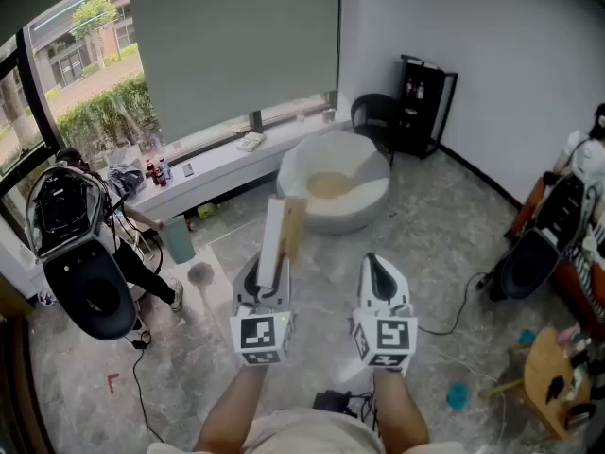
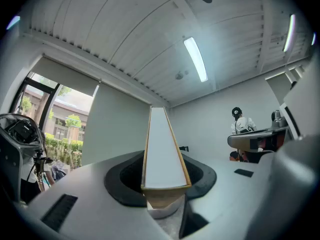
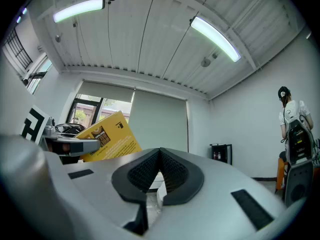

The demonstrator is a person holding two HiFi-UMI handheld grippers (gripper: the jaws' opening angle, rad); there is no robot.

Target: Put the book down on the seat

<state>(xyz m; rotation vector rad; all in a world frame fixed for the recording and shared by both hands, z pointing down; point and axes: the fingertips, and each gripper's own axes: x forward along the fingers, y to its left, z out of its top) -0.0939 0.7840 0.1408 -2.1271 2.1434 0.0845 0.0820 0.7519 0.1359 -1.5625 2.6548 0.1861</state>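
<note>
My left gripper (image 1: 260, 277) is shut on a thin book (image 1: 279, 235) and holds it upright, edge toward the head camera. In the left gripper view the book's white page edge (image 2: 161, 149) runs straight up between the jaws. Its yellow cover (image 3: 107, 139) shows at the left of the right gripper view. The seat (image 1: 364, 173), a round white tub chair with a tan cushion inside, stands on the floor ahead, beyond the book. My right gripper (image 1: 378, 270) hovers beside the left one, shut and empty, its ribbed pads (image 3: 172, 171) pressed together.
A long white window ledge (image 1: 227, 164) with bottles runs behind the seat. A black chair (image 1: 378, 121) and black shelf (image 1: 425, 107) stand at the back right. Left are a black-and-white stand (image 1: 76, 253) and green bin (image 1: 178, 239). A cable (image 1: 454, 320) crosses the floor; a wooden stool (image 1: 548, 376) stands at right.
</note>
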